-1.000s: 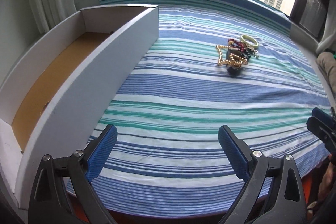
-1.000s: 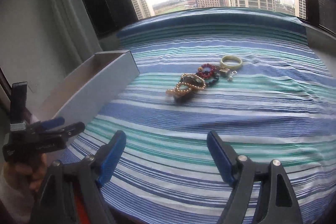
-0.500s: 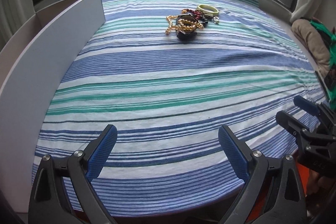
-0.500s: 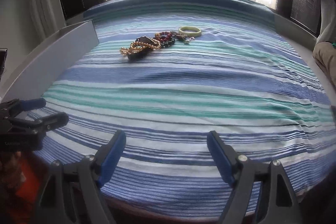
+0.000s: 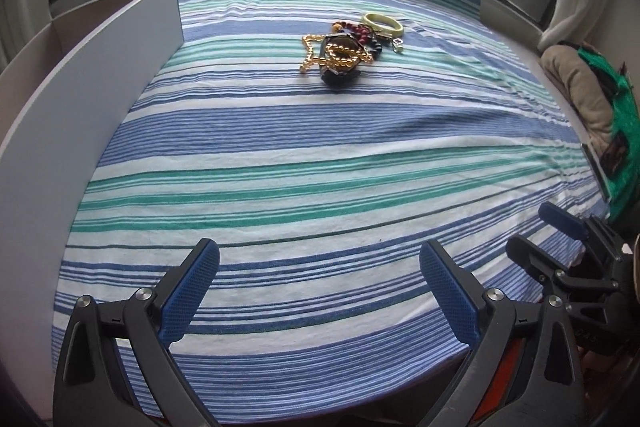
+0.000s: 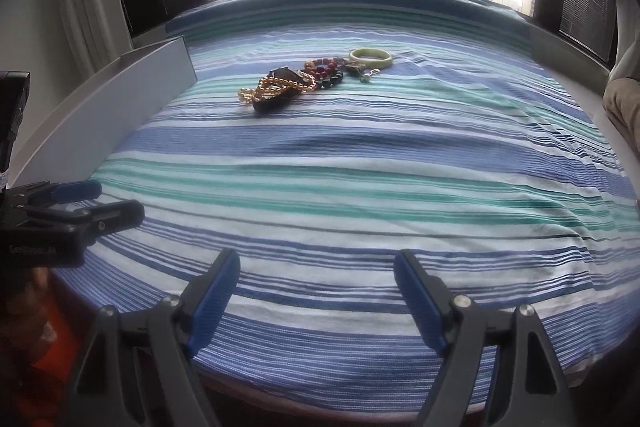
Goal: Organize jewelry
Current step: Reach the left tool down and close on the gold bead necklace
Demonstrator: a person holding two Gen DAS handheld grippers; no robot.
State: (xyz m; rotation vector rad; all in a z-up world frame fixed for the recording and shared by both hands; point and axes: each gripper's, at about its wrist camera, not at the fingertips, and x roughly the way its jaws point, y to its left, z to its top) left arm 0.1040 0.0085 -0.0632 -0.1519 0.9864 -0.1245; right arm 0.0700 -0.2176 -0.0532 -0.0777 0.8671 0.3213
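Both grippers, left gripper (image 5: pixel 320 283) and right gripper (image 6: pixel 316 287), gape empty over striped bedspread's (image 5: pixel 320 163) near edge; jewelry pile (image 5: pixel 346 45) sits toward far edge.

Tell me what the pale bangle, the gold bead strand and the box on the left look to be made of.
Pale bangle: smooth, glossy, milky green, so it looks like jade or glass; resin is possible.
Gold bead strand: round shiny beads with bright glints, likely gold-toned metal or coated plastic.
Box: flat matte white walls with thin edges, apparently cardboard.
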